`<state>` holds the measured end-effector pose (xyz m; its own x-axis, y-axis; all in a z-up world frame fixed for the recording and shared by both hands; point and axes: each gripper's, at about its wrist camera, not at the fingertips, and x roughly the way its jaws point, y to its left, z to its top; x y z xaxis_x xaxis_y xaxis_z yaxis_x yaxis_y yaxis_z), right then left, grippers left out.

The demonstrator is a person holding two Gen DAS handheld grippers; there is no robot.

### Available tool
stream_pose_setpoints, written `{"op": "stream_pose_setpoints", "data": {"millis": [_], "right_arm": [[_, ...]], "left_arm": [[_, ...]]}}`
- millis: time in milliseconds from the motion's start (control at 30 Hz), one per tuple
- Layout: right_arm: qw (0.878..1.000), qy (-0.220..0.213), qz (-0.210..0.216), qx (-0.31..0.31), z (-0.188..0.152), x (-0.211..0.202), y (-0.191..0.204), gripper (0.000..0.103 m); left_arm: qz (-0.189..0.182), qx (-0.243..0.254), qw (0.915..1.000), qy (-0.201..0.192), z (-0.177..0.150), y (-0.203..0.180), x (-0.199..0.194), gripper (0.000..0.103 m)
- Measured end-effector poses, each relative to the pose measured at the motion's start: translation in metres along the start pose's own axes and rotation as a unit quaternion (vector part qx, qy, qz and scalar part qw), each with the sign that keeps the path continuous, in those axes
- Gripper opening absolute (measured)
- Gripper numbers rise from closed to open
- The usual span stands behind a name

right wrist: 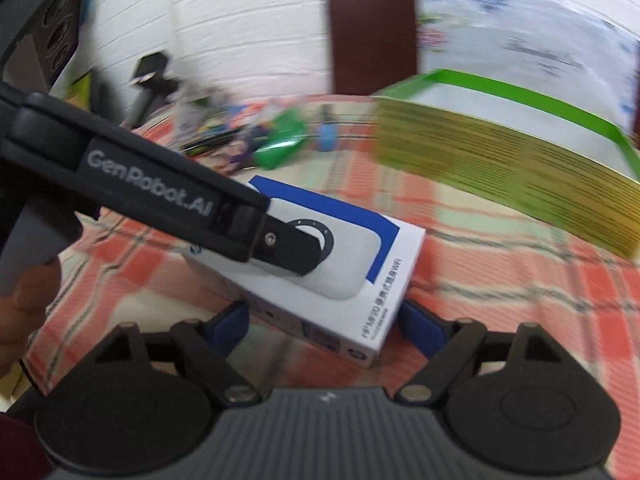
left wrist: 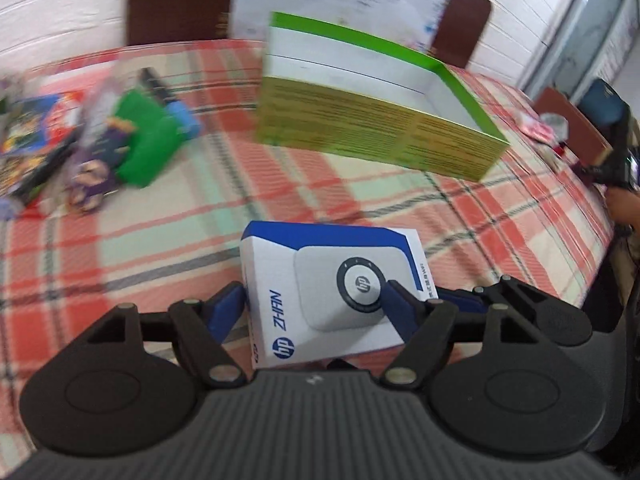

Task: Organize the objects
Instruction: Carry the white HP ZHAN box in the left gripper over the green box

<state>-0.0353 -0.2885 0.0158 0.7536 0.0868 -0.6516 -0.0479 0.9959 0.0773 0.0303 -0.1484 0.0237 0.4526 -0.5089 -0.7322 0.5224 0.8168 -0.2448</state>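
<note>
I'm looking over a surface (left wrist: 140, 248) covered in a red, green and cream plaid cloth, set against a white panelled wall with a dark brown chair back (left wrist: 176, 0) at the far side. A green-rimmed open box (left wrist: 380, 120) sits far and right of centre, and a blurred pile of colourful packets (left wrist: 92, 148) lies far left. Both my tools tilt down toward the cloth. The left hand-held gripper (left wrist: 316, 304) is clamped on the white and blue HP box (left wrist: 320, 280), a blue pad pressing its left side and the other lying over its top face. In the right wrist view that same tool reaches in from the left across the box top. The right hand-held gripper (right wrist: 324, 326) has its blue pads either side of the box's near end; I cannot tell whether they touch it. The box looks tilted, between both tools and nearer than the green-rimmed box.
</note>
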Motion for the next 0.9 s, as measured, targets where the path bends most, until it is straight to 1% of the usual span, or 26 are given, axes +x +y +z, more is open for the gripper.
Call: {"op": "stream_pose_setpoints", "data": {"millis": [167,333,533,633,800,867,900], "right_arm": [[0.999,-0.011,-0.032,0.039,-0.007,-0.011,-0.030,0.083],[0.997,-0.024,-0.041,0.056,-0.014,-0.016,-0.044,0.083],[0.997,-0.035,-0.049,0.052,-0.019,-0.014,-0.045,0.088],[0.997,-0.042,-0.060,0.036,-0.025,-0.018,-0.040,0.088],[0.996,-0.048,-0.070,0.019,-0.030,-0.017,-0.033,0.089],[0.996,-0.051,-0.069,0.019,-0.030,-0.016,-0.034,0.088],[0.996,-0.053,-0.064,0.018,-0.030,-0.017,-0.033,0.081]], "left_arm": [[-0.009,0.022,0.9997,0.003,0.012,-0.034,0.021,0.077],[-0.007,0.024,0.9997,0.004,0.017,-0.046,0.030,0.080],[-0.005,0.022,0.9997,0.006,0.019,-0.048,0.032,0.083],[0.000,0.025,0.9997,0.005,0.018,-0.049,0.033,0.086],[-0.010,0.023,0.9997,0.008,0.017,-0.048,0.035,0.086],[-0.012,0.027,0.9995,0.006,0.016,-0.049,0.035,0.085],[-0.011,0.032,0.9994,0.004,0.015,-0.050,0.035,0.085]]}}
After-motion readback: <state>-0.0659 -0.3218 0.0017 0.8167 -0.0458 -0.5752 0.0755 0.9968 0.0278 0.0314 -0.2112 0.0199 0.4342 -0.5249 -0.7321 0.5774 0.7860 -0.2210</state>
